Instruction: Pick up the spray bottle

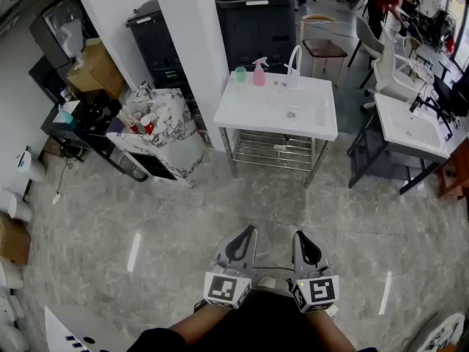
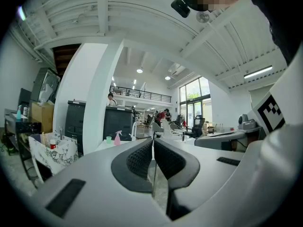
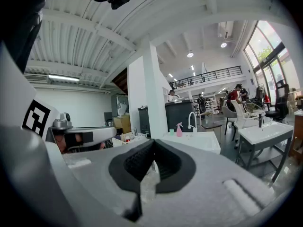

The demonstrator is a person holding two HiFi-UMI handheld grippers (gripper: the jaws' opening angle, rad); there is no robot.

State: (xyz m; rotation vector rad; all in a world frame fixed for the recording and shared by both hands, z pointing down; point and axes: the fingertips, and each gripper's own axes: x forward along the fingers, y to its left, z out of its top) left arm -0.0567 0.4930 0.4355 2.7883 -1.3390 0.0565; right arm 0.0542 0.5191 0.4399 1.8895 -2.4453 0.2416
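Note:
The pink spray bottle stands upright at the back edge of a white sink, between a green cup and the white faucet. Both grippers are held low and close to my body, far from the sink across open floor. My left gripper and right gripper point toward the sink, side by side, jaws together with nothing between them. The bottle appears small and distant in the left gripper view and in the right gripper view.
A white pillar rises left of the sink, with a cluttered marbled cabinet beside it. Dark cabinets stand behind. A second white sink and a chair are to the right. Grey tiled floor lies between me and the sink.

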